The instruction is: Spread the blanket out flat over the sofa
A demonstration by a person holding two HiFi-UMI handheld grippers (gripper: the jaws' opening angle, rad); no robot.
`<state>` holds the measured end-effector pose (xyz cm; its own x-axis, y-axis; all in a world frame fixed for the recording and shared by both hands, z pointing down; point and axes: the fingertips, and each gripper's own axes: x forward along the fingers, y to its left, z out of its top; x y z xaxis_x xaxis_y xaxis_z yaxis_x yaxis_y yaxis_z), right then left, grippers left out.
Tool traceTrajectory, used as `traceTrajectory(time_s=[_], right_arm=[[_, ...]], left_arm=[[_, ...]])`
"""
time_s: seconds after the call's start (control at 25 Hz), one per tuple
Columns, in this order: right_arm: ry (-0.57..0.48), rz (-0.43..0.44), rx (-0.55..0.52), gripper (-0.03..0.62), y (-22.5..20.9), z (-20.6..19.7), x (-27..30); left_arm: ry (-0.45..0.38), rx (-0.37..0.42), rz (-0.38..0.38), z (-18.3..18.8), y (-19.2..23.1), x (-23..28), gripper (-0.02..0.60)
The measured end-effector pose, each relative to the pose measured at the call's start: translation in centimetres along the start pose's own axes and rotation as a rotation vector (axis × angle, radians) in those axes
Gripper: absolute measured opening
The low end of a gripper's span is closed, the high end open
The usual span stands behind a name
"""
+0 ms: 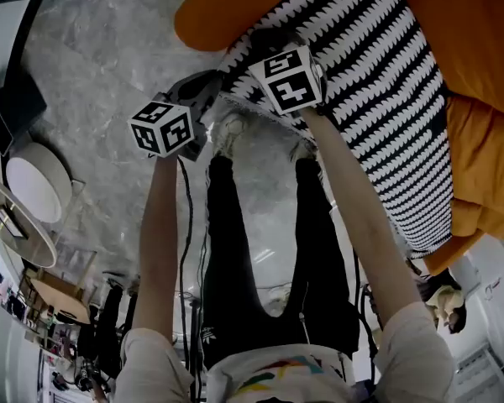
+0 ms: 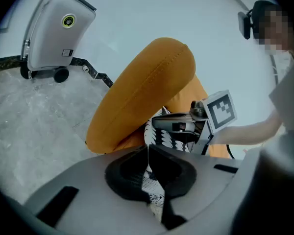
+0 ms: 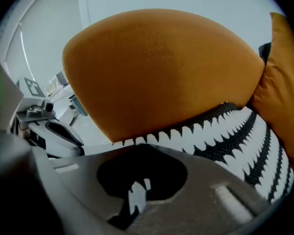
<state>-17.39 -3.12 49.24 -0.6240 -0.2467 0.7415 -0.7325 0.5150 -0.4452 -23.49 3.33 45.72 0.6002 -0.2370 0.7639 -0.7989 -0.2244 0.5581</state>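
While the striped blanket (image 1: 386, 99) is lying along the orange sofa (image 1: 479, 49), the left tongs (image 2: 149, 177) are clenching its near edge; the right tongs (image 3: 136, 196) are gripping that edge too, just beside.

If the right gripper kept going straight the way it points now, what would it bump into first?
Most likely the orange sofa: its rounded bulk fills the view just beyond the right gripper, which is shut on the striped blanket. How near it is, the picture doesn't settle.
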Motion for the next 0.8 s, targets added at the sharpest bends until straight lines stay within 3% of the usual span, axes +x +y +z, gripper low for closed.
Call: traceTrajectory(time_s=[0.08,0.2,0.28,0.4,0.64,0.8], right_arm=[[0.010,0.027,0.016,0.005,0.4,-0.2,-0.1],[0.068,0.081,-0.069,0.005,3.1,-1.0,0.9],[0.093,0.057,-0.143,0.005,4.3,-1.1,2.7],[0.060,0.030,-0.164,0.005,4.8,-0.6,5.0],[0.052,0.046,-0.180,0.005,4.4,0.0,5.0],[-0.008,0.034,-0.121,0.005,3.4,0.3,2.0]], left_arm=[[0.023,0.034,0.002,-0.6,-0.3,0.3,0.021],[0.086,0.076,0.014,-2.0,0.1,0.9,0.021],[0.122,0.066,0.021,-2.5,1.7,1.5,0.021],[0.150,0.048,0.029,-2.6,4.5,1.8,0.021],[0.149,0.048,0.132,-2.4,6.0,2.9,0.023],[0.066,0.082,0.244,-0.1,5.5,1.6,0.025]])
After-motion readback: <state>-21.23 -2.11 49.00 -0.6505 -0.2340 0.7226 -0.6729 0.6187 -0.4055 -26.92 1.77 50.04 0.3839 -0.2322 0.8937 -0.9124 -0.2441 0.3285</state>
